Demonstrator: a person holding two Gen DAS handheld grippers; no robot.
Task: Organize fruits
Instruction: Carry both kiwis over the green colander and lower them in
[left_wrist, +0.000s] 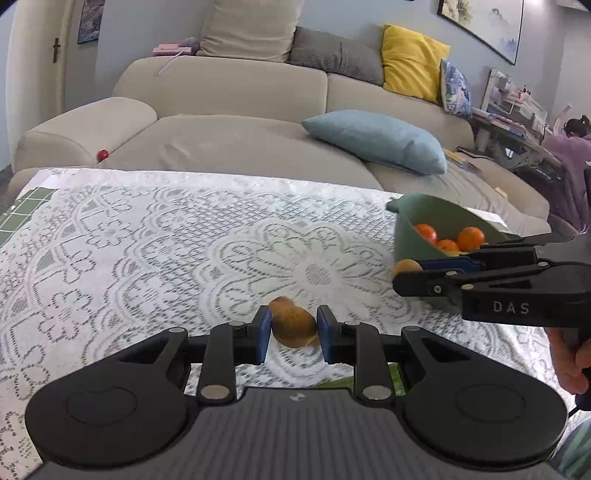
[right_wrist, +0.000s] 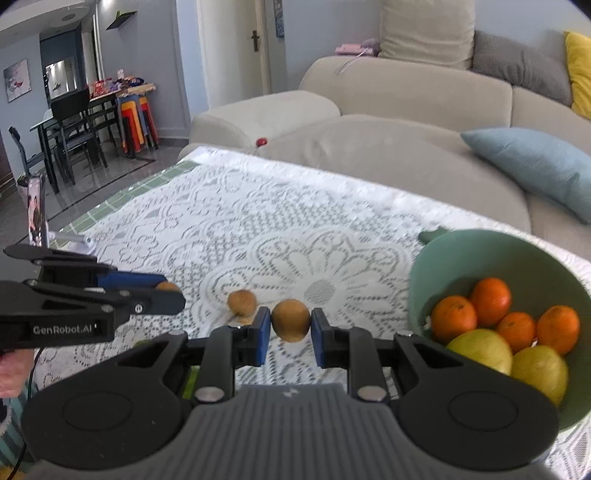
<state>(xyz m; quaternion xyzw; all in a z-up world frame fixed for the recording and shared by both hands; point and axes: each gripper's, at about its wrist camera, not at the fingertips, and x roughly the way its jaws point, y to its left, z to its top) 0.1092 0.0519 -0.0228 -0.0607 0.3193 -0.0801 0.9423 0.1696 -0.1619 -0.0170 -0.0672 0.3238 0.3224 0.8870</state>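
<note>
1. Left gripper (left_wrist: 294, 328) clamped on a brown, egg-shaped fruit (left_wrist: 294, 326) above the lace tablecloth (left_wrist: 147, 240), another brown fruit (left_wrist: 277, 303) just behind.
2. Right gripper (right_wrist: 291, 322) closed around a similar brown fruit (right_wrist: 291, 320), left of the green bowl (right_wrist: 436, 258).
3. Only in the right wrist view: bowl contents laid open, four oranges (right_wrist: 453, 318) and two yellow-green fruits (right_wrist: 480, 349); a loose brown fruit (right_wrist: 242, 302) on the cloth.
4. Only in the left wrist view: right gripper seen side-on, against the bowl.
</note>
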